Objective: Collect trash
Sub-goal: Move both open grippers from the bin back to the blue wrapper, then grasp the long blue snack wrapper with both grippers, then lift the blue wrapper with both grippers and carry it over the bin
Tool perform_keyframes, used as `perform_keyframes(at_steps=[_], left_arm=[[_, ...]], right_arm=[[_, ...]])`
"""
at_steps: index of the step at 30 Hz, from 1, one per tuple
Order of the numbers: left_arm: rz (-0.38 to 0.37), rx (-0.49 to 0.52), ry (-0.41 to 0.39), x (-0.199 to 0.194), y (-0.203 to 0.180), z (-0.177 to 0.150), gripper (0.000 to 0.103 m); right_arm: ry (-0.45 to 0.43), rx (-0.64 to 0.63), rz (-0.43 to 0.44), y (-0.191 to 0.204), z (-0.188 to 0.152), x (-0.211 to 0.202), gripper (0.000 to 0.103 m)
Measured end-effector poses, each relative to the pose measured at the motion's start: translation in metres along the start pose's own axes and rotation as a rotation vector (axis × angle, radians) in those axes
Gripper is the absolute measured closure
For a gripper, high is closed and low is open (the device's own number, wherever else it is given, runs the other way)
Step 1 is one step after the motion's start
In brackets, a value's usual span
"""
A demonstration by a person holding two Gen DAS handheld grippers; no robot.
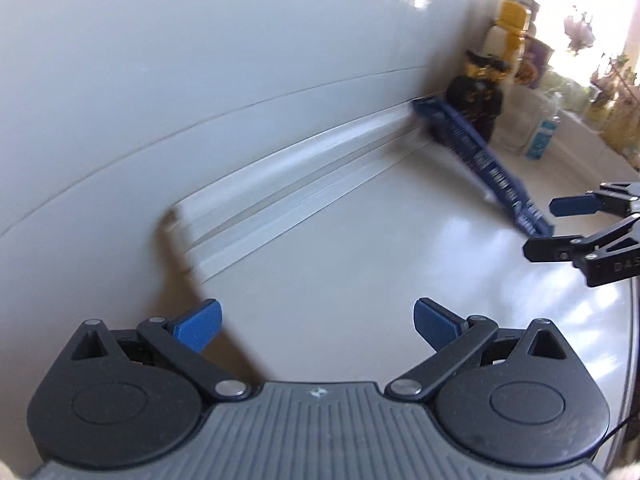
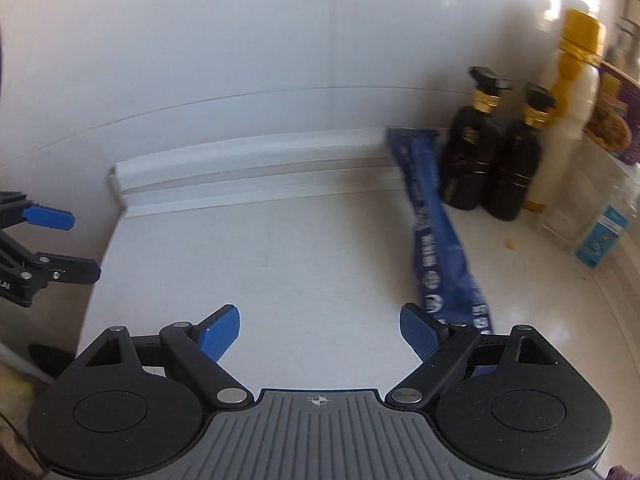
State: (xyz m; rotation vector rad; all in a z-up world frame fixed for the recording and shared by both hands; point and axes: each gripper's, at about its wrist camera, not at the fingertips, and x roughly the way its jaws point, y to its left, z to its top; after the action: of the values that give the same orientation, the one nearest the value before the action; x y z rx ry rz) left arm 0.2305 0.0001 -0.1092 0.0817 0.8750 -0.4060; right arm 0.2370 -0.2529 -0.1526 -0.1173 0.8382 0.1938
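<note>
Blue wrapper (image 2: 436,236): long, flat, printed packet, the only evident trash; lies on the white countertop (image 2: 280,264), far end against the back ledge, near end just beside the right gripper's right pad, left of the bottles.

Left gripper (image 1: 318,320): jaws spread wide, nothing between them; hangs over bare counter at its left end, well apart from the wrapper.

Right gripper (image 2: 320,330): jaws wide, empty; wrapper's near end sits outside the gap, to its right.

Two dark pump bottles (image 2: 492,152): gold collars, upright, touching or almost touching the wrapper's upper stretch. Behind them a white bottle with yellow cap (image 2: 572,92); then a purple-labelled pack (image 2: 612,120); a clear bottle with a blue label (image 2: 600,236); a small orange crumb (image 2: 510,244) on the counter.

Risks, judged: a thin flat packet may slide under closing pads instead of lifting; dragging it could nudge the pump bottles over; a reach further right could knock the crowded bottles. The crumb may be overlooked.

Writing: white print and round emblems on the wrapper, unreadable; bottle labels blurred; "DAS" partly legible on the right gripper's arm in the left view.
</note>
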Motion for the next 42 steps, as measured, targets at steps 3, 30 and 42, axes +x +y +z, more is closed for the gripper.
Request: perform_keyframes(at_steps=[3, 30, 42], left_arm=[[-0.062, 0.024, -0.005, 0.025, -0.025, 0.028, 0.001], [-0.365, -0.233, 0.043, 0.141, -0.123, 0.105, 0.096], [-0.338, -0.241, -0.063, 0.028, -0.076, 0.059, 0.096]], right_arm=[[-0.034, 0.073, -0.043, -0.033, -0.004, -0.004, 0.011], [-0.098, 0.118, -0.043, -0.072, -0.014, 0.032, 0.066], [-0.129, -0.03, 0.048, 0.012, -0.013, -0.043, 0.066]])
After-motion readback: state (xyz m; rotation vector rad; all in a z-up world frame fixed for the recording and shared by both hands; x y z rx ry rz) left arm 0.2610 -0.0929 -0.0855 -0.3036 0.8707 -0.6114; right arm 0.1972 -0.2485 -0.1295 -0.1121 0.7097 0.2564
